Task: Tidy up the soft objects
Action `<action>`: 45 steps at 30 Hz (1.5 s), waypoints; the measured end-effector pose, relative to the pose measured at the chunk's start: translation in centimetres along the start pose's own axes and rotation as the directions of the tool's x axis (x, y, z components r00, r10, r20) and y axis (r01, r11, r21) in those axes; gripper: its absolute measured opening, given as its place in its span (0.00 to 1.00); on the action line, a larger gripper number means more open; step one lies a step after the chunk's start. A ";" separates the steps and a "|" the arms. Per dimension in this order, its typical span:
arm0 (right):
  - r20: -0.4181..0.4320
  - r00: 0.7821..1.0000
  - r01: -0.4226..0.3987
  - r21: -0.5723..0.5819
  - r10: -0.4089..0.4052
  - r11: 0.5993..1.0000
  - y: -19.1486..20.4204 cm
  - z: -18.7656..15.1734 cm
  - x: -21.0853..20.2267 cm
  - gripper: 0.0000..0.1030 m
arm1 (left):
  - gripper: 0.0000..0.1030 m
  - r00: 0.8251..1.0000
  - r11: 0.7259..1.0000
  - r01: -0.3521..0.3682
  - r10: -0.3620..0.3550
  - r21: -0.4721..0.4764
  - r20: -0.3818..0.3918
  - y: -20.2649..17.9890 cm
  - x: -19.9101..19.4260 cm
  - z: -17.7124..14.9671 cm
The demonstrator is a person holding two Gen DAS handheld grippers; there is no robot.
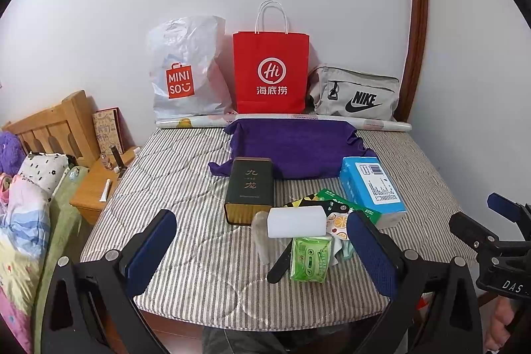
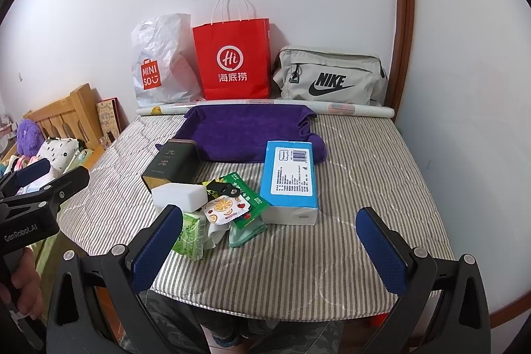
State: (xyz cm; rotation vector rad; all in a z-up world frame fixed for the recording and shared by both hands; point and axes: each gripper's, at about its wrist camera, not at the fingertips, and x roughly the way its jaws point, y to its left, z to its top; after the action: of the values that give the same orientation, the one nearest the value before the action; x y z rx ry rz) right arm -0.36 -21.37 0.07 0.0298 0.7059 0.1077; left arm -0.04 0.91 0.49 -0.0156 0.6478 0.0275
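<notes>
A purple towel [image 1: 295, 145] [image 2: 245, 130] lies spread at the back of the striped mattress [image 1: 199, 257] [image 2: 315, 257]. In front of it is a heap: a dark tea tin [image 1: 250, 188] [image 2: 171, 165], a white sponge block [image 1: 296, 221] [image 2: 179, 194], a green tissue pack [image 1: 310, 257] [image 2: 190, 236], a blue tissue pack [image 1: 373, 188] [image 2: 288, 178], a green packet [image 1: 345, 204] [image 2: 249, 201] and a fruit-print sachet [image 2: 224, 208]. My left gripper [image 1: 262, 254] is open and empty, before the heap. My right gripper [image 2: 268, 251] is open and empty, before the blue pack.
A white Miniso bag [image 1: 186, 72] [image 2: 159, 65], a red paper bag [image 1: 270, 72] [image 2: 234, 58] and a grey Nike bag [image 1: 356, 95] [image 2: 332, 77] stand along the wall behind a paper roll [image 1: 381, 123]. A wooden nightstand [image 1: 96, 188] and bedding [image 1: 23, 221] are at the left.
</notes>
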 end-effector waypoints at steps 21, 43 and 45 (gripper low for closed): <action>0.005 1.000 -0.004 0.004 0.004 1.000 0.0 0.1 -0.2 1.00 | 1.00 1.000 1.000 -0.003 0.003 0.003 0.001 0.0 0.0 -0.1; -0.025 1.000 -0.013 0.013 0.013 1.000 -1.4 -1.2 4.3 1.00 | 1.00 0.992 0.999 0.052 -0.050 0.014 -0.117 -0.3 6.9 -2.0; -0.052 0.999 -0.012 0.013 0.013 1.000 -1.5 -1.6 5.4 1.00 | 1.00 0.988 0.998 0.068 -0.066 0.009 -0.138 -0.4 8.1 -2.4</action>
State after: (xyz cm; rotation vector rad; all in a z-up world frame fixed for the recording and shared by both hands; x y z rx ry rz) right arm 2.81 -22.32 -4.70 0.0440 0.7586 0.1158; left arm 4.98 0.64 -6.34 -0.0266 0.7847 -0.0431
